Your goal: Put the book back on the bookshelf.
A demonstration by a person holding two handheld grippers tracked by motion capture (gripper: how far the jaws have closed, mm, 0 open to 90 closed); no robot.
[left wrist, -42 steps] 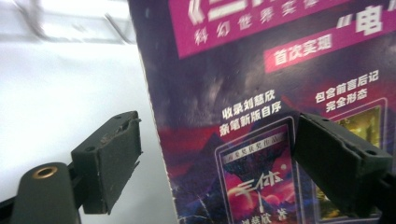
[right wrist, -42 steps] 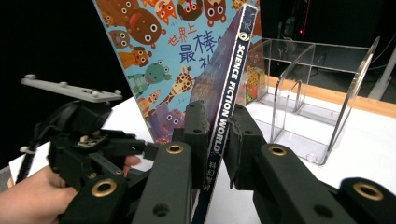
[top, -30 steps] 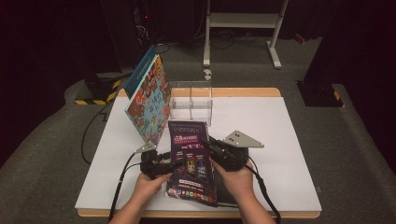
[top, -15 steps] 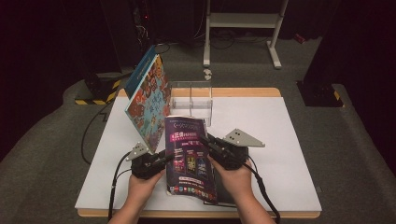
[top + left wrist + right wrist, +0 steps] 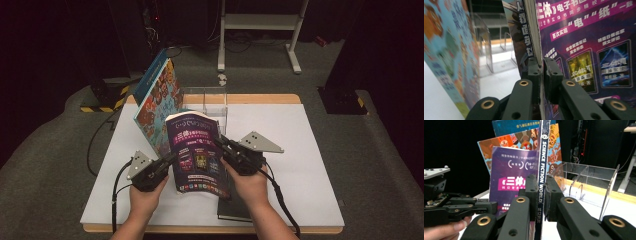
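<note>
magazine (image 5: 196,152) held up, long axis near-to-far, top leaning far | left gripper (image 5: 169,161) and right gripper (image 5: 223,146) both clamp its edges | picture book (image 5: 157,102) and clear rack (image 5: 206,101) just behind; dark book (image 5: 234,205) underneath

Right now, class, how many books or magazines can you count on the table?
3. A purple magazine held upright between both grippers; a colourful picture book leaning by the clear rack; a dark book lying flat under the right hand. Others may be hidden behind.

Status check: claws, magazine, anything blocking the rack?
Left claw and right claw clamp purple magazine, lifted upright. Colourful book leans beside clear rack.
</note>
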